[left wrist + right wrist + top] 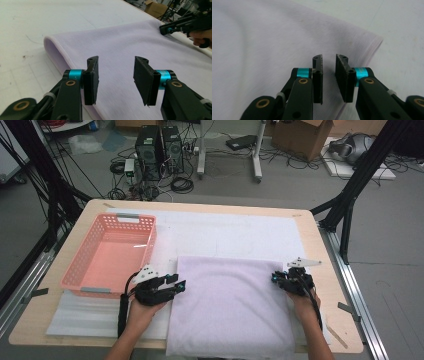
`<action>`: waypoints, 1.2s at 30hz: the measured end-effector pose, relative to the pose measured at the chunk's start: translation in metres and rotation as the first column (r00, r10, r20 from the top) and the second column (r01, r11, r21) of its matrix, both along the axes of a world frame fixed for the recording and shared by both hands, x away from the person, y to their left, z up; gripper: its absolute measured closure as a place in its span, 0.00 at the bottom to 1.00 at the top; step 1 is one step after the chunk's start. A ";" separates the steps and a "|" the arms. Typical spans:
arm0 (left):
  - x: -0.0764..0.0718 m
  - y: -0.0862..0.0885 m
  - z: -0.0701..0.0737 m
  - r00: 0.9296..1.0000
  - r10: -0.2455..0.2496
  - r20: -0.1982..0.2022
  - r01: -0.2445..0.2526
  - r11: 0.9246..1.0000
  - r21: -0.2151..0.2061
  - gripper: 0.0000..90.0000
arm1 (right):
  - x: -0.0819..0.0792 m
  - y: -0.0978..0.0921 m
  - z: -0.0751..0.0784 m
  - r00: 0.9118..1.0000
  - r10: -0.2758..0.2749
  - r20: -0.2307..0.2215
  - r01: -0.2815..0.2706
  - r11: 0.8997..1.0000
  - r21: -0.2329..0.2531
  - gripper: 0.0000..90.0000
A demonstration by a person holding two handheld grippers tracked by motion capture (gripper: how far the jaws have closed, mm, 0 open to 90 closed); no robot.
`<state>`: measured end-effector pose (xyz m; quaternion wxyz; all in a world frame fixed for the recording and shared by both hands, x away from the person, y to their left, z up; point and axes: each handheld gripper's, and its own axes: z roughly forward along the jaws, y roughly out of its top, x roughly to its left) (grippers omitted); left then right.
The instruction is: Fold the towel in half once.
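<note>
Towel [230,307], pale lilac, lies folded flat with a rounded fold edge.

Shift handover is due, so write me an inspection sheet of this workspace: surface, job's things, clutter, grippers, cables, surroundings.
Surface: light wooden table with rounded corners, covered by a white foam sheet.
Job's things: pale lilac folded towel lying flat, its near edge overhanging the table front; the fold at its far edge is rounded.
Clutter: empty pink plastic lattice basket at the left.
Grippers: left gripper open at the towel's left far corner; right gripper open by a narrower gap over the right far corner. Neither grips cloth.
Cables: a black cable trails from the left gripper; loose cables lie on the floor.
Surroundings: two black computer towers, cardboard box, black frame struts.
</note>
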<state>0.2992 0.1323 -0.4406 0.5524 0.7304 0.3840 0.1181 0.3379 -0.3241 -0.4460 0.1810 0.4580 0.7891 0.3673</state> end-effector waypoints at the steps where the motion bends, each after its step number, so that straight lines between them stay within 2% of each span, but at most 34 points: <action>1: 0.004 -0.001 0.000 1.000 0.006 0.006 -0.006 1.000 -0.002 0.60 | 0.009 -0.001 0.000 1.000 -0.014 0.002 0.014 1.000 0.005 0.87; 4: 0.020 -0.006 0.000 1.000 0.022 -0.012 -0.022 1.000 0.008 0.60 | 0.023 -0.003 0.001 0.999 -0.049 0.012 0.050 0.998 -0.050 0.89; 5: 0.025 -0.008 0.000 0.999 0.034 -0.005 -0.034 0.999 0.002 0.60 | 0.026 -0.003 0.002 0.998 -0.064 0.013 0.065 0.996 -0.061 0.89; 7: 0.034 -0.012 0.001 0.999 0.037 -0.025 -0.036 0.999 0.031 0.59 | 0.031 -0.004 0.003 0.996 -0.085 0.024 0.087 0.991 -0.100 0.89; 9: 0.041 -0.014 0.003 0.999 0.046 -0.024 -0.045 0.999 0.021 0.59 | 0.033 -0.006 0.004 0.995 -0.101 0.010 0.102 0.991 -0.084 0.89; 11: 0.045 -0.014 0.005 0.998 0.053 -0.016 -0.053 0.999 0.001 0.60 | 0.032 -0.006 0.005 0.994 -0.109 0.010 0.109 0.992 -0.065 0.84; 13: 0.048 -0.012 0.004 0.998 0.067 -0.009 -0.067 0.997 -0.028 0.60 | 0.027 -0.008 0.008 0.995 -0.096 0.019 0.096 0.995 -0.014 0.82; 15: 0.049 -0.012 0.003 0.997 0.078 0.001 -0.078 0.997 -0.018 0.60 | 0.023 -0.010 0.012 0.997 -0.075 0.027 0.075 0.997 0.031 0.78; 17: 0.049 -0.011 0.003 0.997 0.079 0.014 -0.079 0.997 -0.006 0.59 | 0.019 -0.014 0.016 0.997 -0.067 0.042 0.064 0.996 0.064 0.71; 18: 0.050 -0.012 0.003 0.997 0.081 0.010 -0.081 0.997 0.002 0.58 | 0.018 -0.016 0.018 0.998 -0.058 0.040 0.054 0.994 0.098 0.67; 20: 0.054 -0.014 0.004 0.996 0.087 -0.001 -0.086 0.996 0.022 0.54 | 0.016 -0.019 0.018 0.997 -0.062 0.040 0.057 0.993 0.107 0.57; 22: 0.059 -0.017 0.005 0.997 0.077 -0.018 -0.076 0.996 0.044 0.51 | 0.017 -0.023 0.015 0.997 -0.068 0.031 0.064 0.993 0.102 0.52; 23: 0.063 -0.019 0.005 0.996 0.087 -0.022 -0.085 0.994 0.074 0.50 | 0.016 -0.024 0.013 0.997 -0.075 0.024 0.072 0.993 0.097 0.50; 26: 0.071 -0.022 0.002 0.990 0.136 -0.032 -0.132 0.985 0.115 0.45 | 0.019 -0.028 0.006 0.995 -0.100 0.000 0.099 0.991 0.091 0.46; 28: 0.074 -0.022 0.001 0.983 0.181 -0.027 -0.175 0.973 0.150 0.46 | 0.022 -0.028 0.002 0.994 -0.107 -0.021 0.108 0.991 0.078 0.46; 30: 0.077 -0.021 -0.001 0.974 0.225 -0.033 -0.217 0.962 0.163 0.49 | 0.024 -0.026 0.000 0.995 -0.100 -0.027 0.101 0.993 0.062 0.46; 32: 0.080 -0.021 -0.004 0.968 0.246 -0.054 -0.232 0.955 0.188 0.50 | 0.025 -0.021 -0.002 0.995 -0.098 -0.025 0.099 0.995 0.028 0.47; 33: 0.080 -0.021 -0.005 0.967 0.245 -0.062 -0.229 0.953 0.201 0.50 | 0.025 -0.020 -0.001 0.995 -0.099 -0.018 0.099 0.995 0.007 0.48; 36: 0.082 -0.021 -0.010 0.964 0.254 -0.079 -0.230 0.946 0.228 0.49 | 0.023 -0.018 0.000 0.994 -0.103 -0.020 0.103 0.995 -0.013 0.53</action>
